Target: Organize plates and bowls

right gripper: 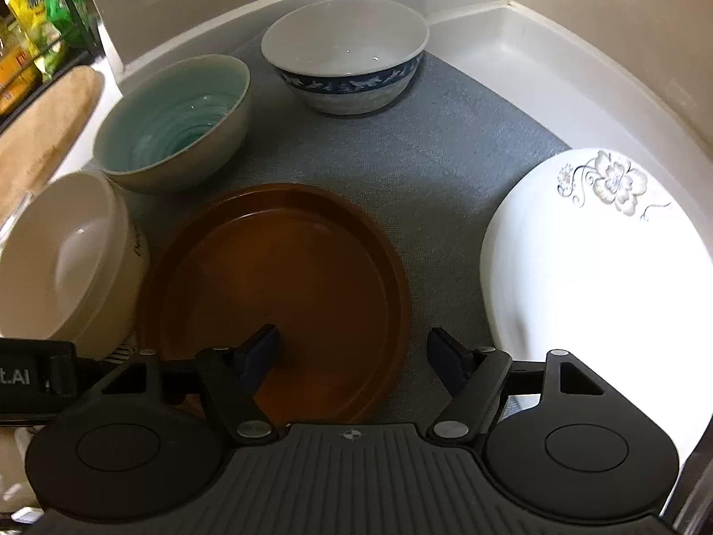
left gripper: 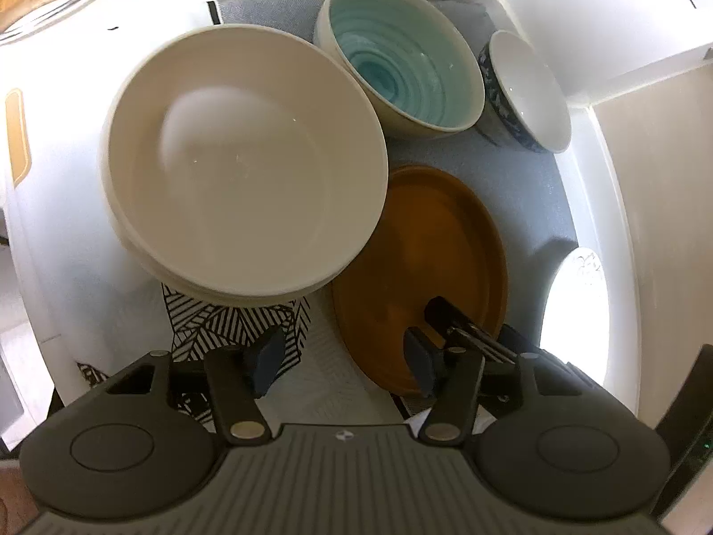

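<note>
Left gripper [left gripper: 343,363] sat jaws apart, holding nothing, above a striped cloth [left gripper: 231,325]. Just ahead of it was the cream bowl [left gripper: 243,165]; the brown plate [left gripper: 428,267] lay to its right. Right gripper [right gripper: 352,356] was also spread and empty, one finger over the brown plate's [right gripper: 285,285] near rim. Floral white plate [right gripper: 592,263] lay right of it; teal bowl [right gripper: 174,120] and blue-rimmed bowl [right gripper: 345,60] stood beyond on the grey mat [right gripper: 445,142].
</note>
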Demonstrator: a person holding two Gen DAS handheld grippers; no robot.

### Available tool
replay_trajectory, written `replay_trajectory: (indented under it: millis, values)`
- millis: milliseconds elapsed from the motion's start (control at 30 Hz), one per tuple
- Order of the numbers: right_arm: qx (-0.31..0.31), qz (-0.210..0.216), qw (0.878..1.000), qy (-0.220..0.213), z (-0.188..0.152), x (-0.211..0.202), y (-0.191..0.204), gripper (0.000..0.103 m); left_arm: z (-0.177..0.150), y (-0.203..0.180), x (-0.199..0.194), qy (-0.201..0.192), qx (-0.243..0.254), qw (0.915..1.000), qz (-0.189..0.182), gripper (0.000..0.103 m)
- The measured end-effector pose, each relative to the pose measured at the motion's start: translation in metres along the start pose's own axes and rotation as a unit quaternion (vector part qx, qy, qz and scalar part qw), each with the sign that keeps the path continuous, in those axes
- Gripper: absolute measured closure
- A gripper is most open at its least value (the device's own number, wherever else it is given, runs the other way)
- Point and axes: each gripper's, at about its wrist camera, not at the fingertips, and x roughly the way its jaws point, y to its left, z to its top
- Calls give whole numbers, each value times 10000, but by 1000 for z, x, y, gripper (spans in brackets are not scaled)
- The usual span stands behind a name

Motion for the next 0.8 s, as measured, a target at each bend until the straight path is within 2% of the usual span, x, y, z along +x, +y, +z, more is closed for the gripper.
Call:
replay_trajectory:
  millis: [167, 233, 267, 300, 400, 500, 567, 633, 800]
  values:
    - [-61, 2, 10000, 14, 2, 2, 3, 26, 8, 3, 10, 24, -256, 9996, -124, 49]
    - [-140, 46, 9999, -7, 1, 2, 3, 27, 12, 6, 11, -10, -327, 9994, -121, 71]
    - [-176, 62, 9998, -33, 1, 2, 4, 32, 15, 4, 15, -18, -383, 9993, -47, 77]
    - [-188, 78, 9998, -80, 1, 1, 6, 41, 18, 2, 18, -48, -430, 9991, 33, 85]
    - [-115, -29, 9997, -191, 1, -1, 3, 54, 21, -5, 19, -201, -339, 9987, 330, 98]
    - [-14, -89, 9995, -289, -1, -3, -4, 81, 22, -8, 17, -284, -191, 9985, 419, 98]
    - [26, -115, 9994, -318, -2, -5, -8, 94, 22, -12, 17, -394, -7, 9977, 556, 98]
    - [112, -6, 9993, -345, -4, -9, -10, 94, 21, -14, 15, -449, 138, 9972, 582, 98]
    - [76, -88, 9984, -545, -7, -25, -11, 94, 19, -14, 1, -531, 427, 9971, 353, 98]
